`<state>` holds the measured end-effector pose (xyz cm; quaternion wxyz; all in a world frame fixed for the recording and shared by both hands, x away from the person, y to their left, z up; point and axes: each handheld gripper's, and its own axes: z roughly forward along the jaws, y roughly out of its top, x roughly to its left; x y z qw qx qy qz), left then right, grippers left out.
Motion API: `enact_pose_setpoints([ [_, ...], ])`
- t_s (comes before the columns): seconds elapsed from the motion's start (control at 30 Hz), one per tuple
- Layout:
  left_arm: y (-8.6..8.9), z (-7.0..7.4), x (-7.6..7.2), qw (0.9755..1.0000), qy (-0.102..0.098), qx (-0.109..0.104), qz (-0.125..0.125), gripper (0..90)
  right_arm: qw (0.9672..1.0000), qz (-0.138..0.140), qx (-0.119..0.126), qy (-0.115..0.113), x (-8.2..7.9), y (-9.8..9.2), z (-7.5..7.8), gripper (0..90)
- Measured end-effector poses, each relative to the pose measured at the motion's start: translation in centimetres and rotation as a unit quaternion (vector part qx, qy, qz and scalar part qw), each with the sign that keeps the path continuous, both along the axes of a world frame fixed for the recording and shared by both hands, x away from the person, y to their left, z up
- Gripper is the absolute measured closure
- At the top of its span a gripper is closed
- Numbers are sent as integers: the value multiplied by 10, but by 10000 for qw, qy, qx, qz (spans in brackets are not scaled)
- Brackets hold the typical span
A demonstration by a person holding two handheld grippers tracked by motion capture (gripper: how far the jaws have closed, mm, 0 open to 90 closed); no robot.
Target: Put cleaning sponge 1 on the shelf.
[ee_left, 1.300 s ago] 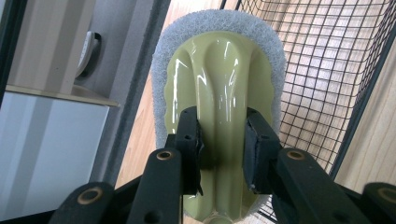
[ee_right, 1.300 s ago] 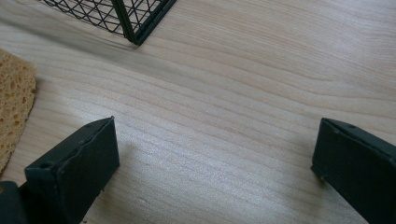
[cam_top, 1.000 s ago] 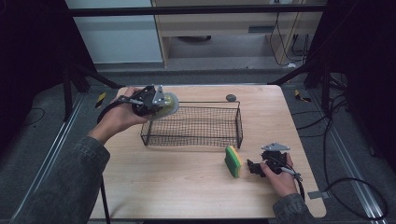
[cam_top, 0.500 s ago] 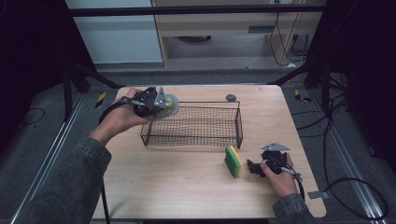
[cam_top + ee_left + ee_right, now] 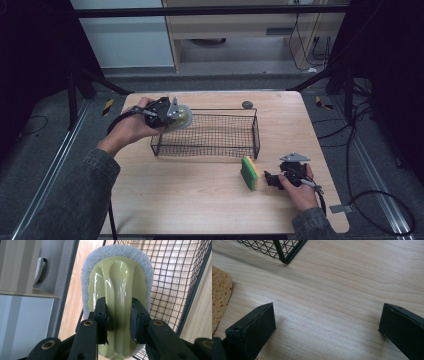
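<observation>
- Light wood tabletop (image 5: 200,200): your black wire-mesh basket (image 5: 210,136) sits mid-table and looks empty, so I'd say nothing is stowed yet.
- Pale green plastic scrubber with a grey pad rim (image 5: 117,287): your left tongs (image 5: 117,315) are clamped on its central ridge, held up at the basket's left end. Probably going in first.
- Green-and-yellow sponge (image 5: 249,173): on edge just right of the basket's near corner, ungripped.
- Right tongs (image 5: 324,325): spread wide, empty, near the sponge.

It looks like a lab or recording rig: a bare wooden table (image 5: 200,200) stands inside a black frame (image 5: 210,11) hung with dark curtains (image 5: 35,60), cables (image 5: 360,130) trailing over grey floor (image 5: 45,155), cabinets (image 5: 125,35) behind.
</observation>
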<state>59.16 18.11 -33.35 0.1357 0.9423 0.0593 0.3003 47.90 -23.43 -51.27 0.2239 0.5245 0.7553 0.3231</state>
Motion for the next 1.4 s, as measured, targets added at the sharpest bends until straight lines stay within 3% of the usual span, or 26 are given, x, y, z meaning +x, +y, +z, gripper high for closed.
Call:
enact_pose_setpoints([
  [0.43, 1, -9, 0, 9999, 148, 27, -35, 703, 10000, 5, -30, -19, 0, 0, 0, 8],
  [0.6, -1, -19, 3, 9996, 251, 83, -42, 703, 10000, 12, -24, -19, 0, 0, 0, 8],
  [1.4, 1, -36, 5, 9990, 439, 118, -20, 703, 10000, 11, 2, 0, 0, 1, 0, 8],
])
